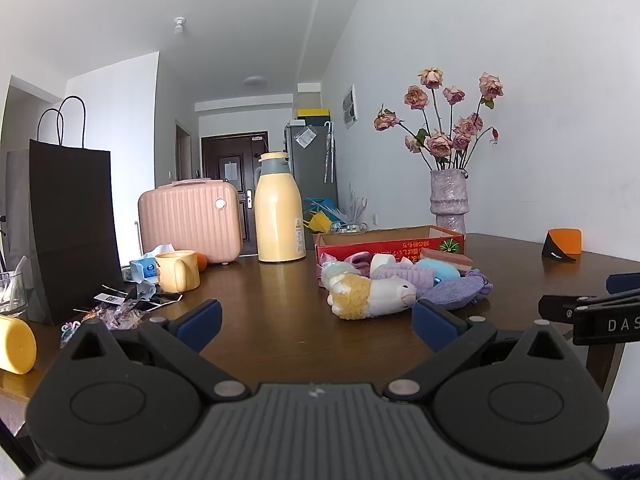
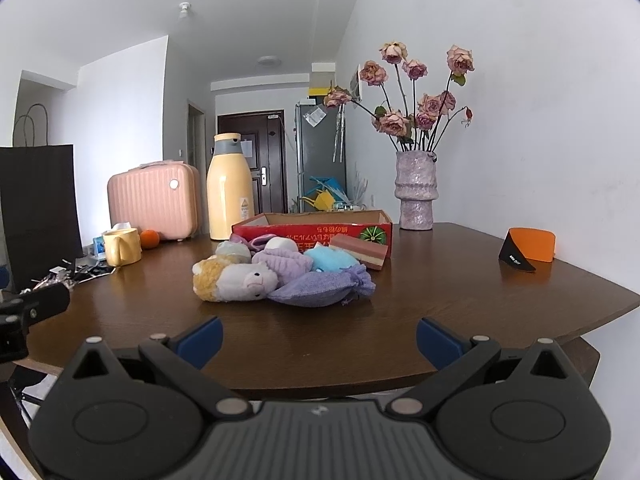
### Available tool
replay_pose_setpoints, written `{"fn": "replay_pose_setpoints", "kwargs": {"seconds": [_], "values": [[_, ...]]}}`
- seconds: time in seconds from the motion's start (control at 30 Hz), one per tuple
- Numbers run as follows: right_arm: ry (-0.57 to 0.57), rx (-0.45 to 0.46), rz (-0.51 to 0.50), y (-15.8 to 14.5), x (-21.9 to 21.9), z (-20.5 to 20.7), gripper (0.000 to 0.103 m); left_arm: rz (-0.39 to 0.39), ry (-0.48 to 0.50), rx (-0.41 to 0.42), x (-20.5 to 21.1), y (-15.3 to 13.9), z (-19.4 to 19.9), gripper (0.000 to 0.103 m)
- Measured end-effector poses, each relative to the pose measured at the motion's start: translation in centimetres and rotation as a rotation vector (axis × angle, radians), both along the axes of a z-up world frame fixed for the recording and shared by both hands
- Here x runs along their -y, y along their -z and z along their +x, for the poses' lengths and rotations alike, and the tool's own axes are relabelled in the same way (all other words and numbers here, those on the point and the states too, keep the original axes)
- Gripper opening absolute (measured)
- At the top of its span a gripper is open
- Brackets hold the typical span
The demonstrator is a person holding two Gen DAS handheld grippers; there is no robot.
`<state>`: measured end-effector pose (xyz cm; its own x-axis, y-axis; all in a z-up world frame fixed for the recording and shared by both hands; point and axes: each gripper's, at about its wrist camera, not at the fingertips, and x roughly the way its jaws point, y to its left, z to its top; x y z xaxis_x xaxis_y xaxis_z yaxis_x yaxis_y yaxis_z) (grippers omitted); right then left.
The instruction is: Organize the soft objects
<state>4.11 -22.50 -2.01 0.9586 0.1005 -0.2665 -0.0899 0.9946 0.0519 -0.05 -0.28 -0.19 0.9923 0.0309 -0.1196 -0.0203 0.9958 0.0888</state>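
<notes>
A heap of soft things lies mid-table in front of a red cardboard box (image 1: 390, 245) (image 2: 312, 229). At its front are a white-and-yellow plush toy (image 1: 370, 290) (image 2: 234, 280) and a purple drawstring pouch (image 1: 456, 290) (image 2: 320, 290). Behind them sit a lilac fluffy piece (image 2: 282, 263), a light-blue soft piece (image 2: 334, 259) and a pink layered sponge (image 2: 360, 251). My left gripper (image 1: 318, 322) is open, short of the plush. My right gripper (image 2: 320, 338) is open too, near the table's front edge with nothing between its fingers.
On the brown table (image 1: 280, 304) stand a yellow thermos (image 1: 279, 208), a pink case (image 1: 190, 220), a yellow mug (image 1: 178, 272), a black paper bag (image 1: 72, 228) and a flower vase (image 1: 448, 202). An orange holder (image 2: 528, 249) sits far right. Small clutter lies at the left.
</notes>
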Motion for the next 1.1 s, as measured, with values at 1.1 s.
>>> {"fn": "replay_pose_setpoints", "kwargs": {"seconds": [1.1], "values": [[0.008, 0.039, 0.055, -0.5, 0.7, 2.3, 0.103, -0.038, -0.017, 0.015, -0.4, -1.2, 4.5, 0.103]]}}
